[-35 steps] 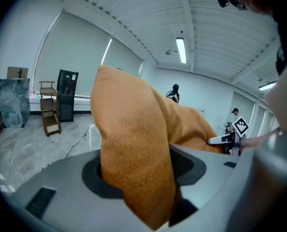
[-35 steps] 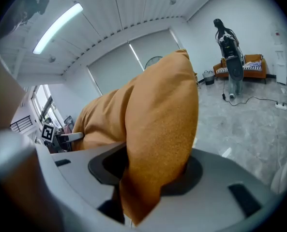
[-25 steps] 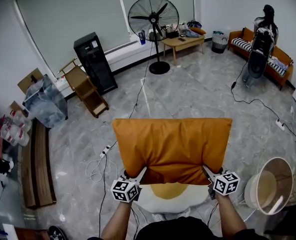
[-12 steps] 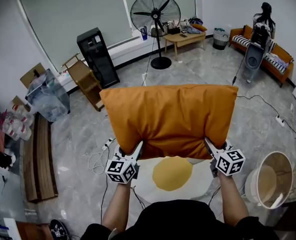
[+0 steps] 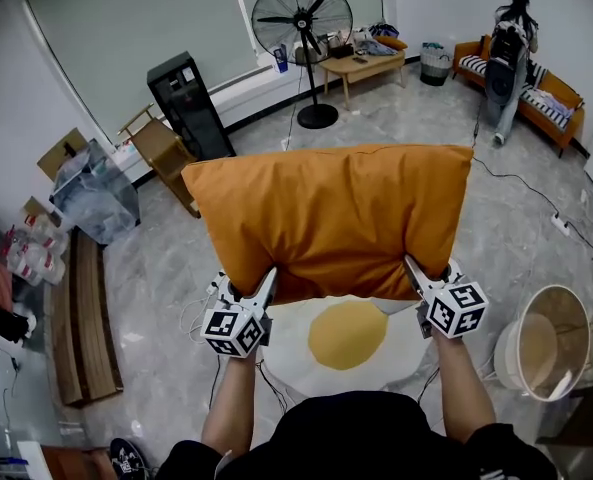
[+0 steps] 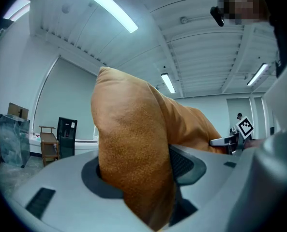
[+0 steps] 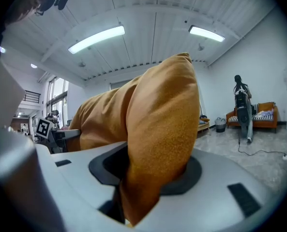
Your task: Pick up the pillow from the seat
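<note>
because each gripper pinches only a near corner of the orange pillow (image 5: 331,218), the soft cover could creep out of one grip and let that side sag toward the seat (image 5: 288,353). the left gripper (image 5: 267,280) and the right gripper (image 5: 413,268) are both clenched on bunched fabric. the pillow hangs in front of the person, above the seat and seemingly clear of it. its long axis runs left to right between the grippers, far edge raised, broad face toward the head view.

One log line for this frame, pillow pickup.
phase: lift | pillow: held above seat | left gripper: shut on pillow | right gripper: shut on pillow
</note>
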### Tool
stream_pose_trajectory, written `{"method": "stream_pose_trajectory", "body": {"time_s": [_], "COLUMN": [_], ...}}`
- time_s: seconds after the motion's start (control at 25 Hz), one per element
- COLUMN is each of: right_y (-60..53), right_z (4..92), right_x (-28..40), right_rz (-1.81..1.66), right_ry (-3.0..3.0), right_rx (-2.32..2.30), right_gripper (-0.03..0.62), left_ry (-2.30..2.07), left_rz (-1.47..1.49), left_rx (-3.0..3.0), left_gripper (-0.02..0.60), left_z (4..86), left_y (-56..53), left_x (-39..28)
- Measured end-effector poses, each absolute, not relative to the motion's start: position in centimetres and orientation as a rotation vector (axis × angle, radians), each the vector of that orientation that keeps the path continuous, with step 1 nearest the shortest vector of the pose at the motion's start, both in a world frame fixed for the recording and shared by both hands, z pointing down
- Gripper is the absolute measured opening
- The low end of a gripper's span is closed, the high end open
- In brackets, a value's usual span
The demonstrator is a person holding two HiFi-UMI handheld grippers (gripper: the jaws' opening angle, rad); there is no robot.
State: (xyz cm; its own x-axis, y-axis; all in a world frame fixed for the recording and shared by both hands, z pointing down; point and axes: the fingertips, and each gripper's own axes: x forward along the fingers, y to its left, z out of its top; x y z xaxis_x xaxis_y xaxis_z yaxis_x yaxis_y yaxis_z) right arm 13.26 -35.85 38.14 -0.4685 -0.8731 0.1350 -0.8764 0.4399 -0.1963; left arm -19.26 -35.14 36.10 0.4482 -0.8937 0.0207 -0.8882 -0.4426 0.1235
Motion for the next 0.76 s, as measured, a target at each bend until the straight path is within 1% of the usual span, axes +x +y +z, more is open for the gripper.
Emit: {"method": "stream_pose_trajectory", "body": {"time_s": [0.76], "right_y": [-35.0], "right_z": [37.3], "right_x": [14.9], "right_rz": [0.348], "right_ry": [-2.636], "right_rx": [1.626], "right_gripper": [0.183], "left_ry": [-1.591], "left_rz": [-0.090], "left_rx": [2.567], "left_gripper": [0.278], "left_z": [35.3], "left_y": [-34.3], "left_x": [-17.5]}}
